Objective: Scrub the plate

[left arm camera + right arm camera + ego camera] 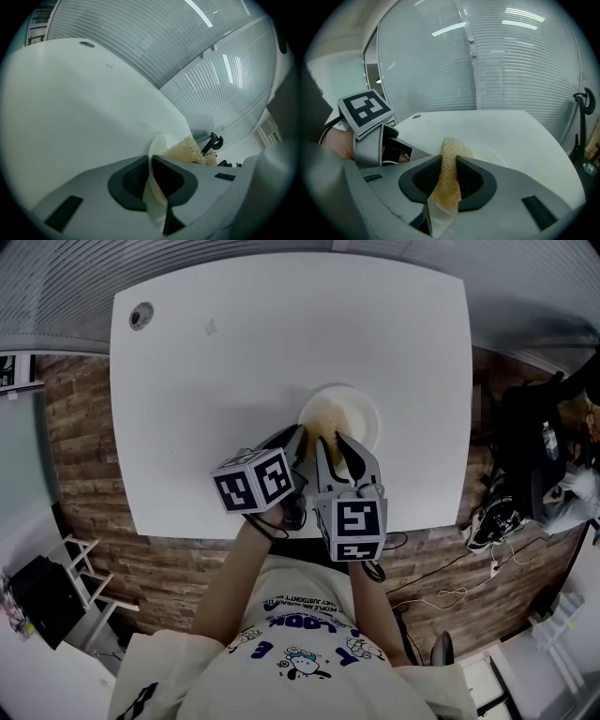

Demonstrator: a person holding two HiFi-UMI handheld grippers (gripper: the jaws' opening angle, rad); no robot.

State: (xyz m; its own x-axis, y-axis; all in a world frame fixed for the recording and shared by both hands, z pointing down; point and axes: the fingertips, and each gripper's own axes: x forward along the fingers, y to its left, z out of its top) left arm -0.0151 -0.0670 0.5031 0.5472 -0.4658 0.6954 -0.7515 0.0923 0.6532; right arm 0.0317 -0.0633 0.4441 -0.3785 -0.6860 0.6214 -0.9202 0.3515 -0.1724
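Broad open table surface lies left of and beyond the plate.

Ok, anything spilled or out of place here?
Nothing stands out. The left gripper clamps the plate by its rim, the right gripper holds the sponge, and no spill shows on the table.

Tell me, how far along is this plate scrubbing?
Done: both grips are set. The left claw is clamped on the rim of the plate, and the right claw pinches a tan scrubbing pad.
In hand: the pad sits against the plate's inside, so scrubbing looks under way.
Left: the plate's middle looks tan, pad or dirt I cannot tell, so probably more rubbing.
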